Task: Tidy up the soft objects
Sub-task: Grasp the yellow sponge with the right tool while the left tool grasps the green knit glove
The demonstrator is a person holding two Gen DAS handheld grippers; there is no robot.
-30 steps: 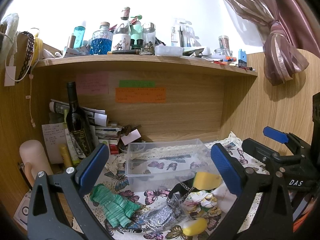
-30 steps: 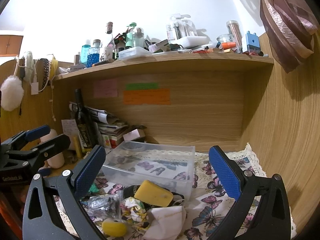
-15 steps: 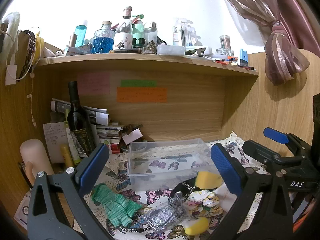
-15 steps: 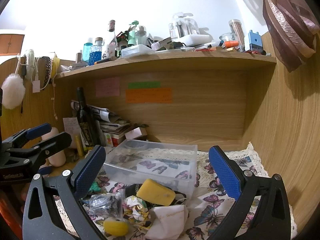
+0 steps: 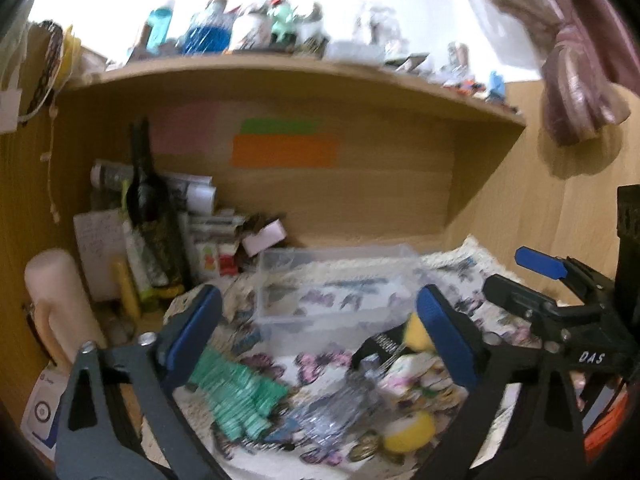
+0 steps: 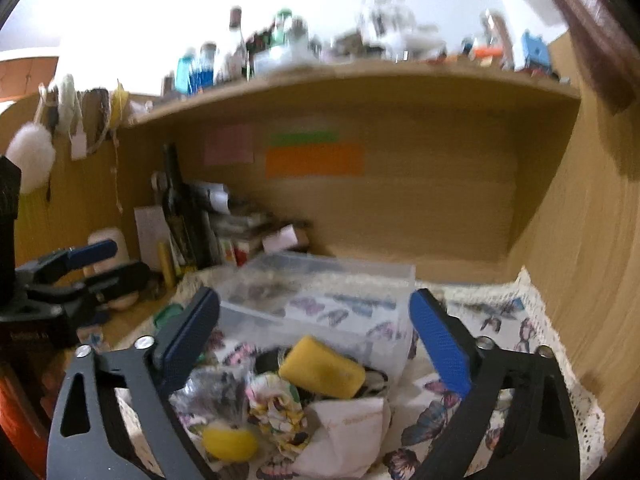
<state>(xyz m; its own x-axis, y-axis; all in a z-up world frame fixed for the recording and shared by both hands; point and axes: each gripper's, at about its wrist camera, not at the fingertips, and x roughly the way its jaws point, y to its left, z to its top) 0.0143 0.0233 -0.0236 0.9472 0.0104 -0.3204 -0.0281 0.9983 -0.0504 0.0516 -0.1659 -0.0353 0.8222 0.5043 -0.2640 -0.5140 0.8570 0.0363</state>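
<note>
- The left claw (image 5: 316, 320) is wide open and holds nothing; it hangs above the pile on the worktop (image 6: 500, 320), which a butterfly cloth covers.
- Most to the left lies the green knitted glove (image 5: 236, 388), flat on the cloth. It looks light and limp, so I would pinch it in the middle, where the fabric bunches.
- Next is a silver crinkled bag (image 5: 336, 408), touching the glove's edge. It is probably slippery and would need a firm pinch on a fold.
- The flowered cloth (image 6: 276, 400) and the white folded cloth (image 6: 348, 424) lie together, soft and easy to gather.
- The yellow sponge (image 6: 320, 368) rests on top of the pile, just in front of the clear plastic box (image 6: 332, 300). It should squeeze easily; take it across its short sides.
- A small yellow ball (image 6: 228, 442) lies at the front; it may roll.
- The right claw (image 6: 314, 328) is also fully open and empty, above the sponge.
</note>
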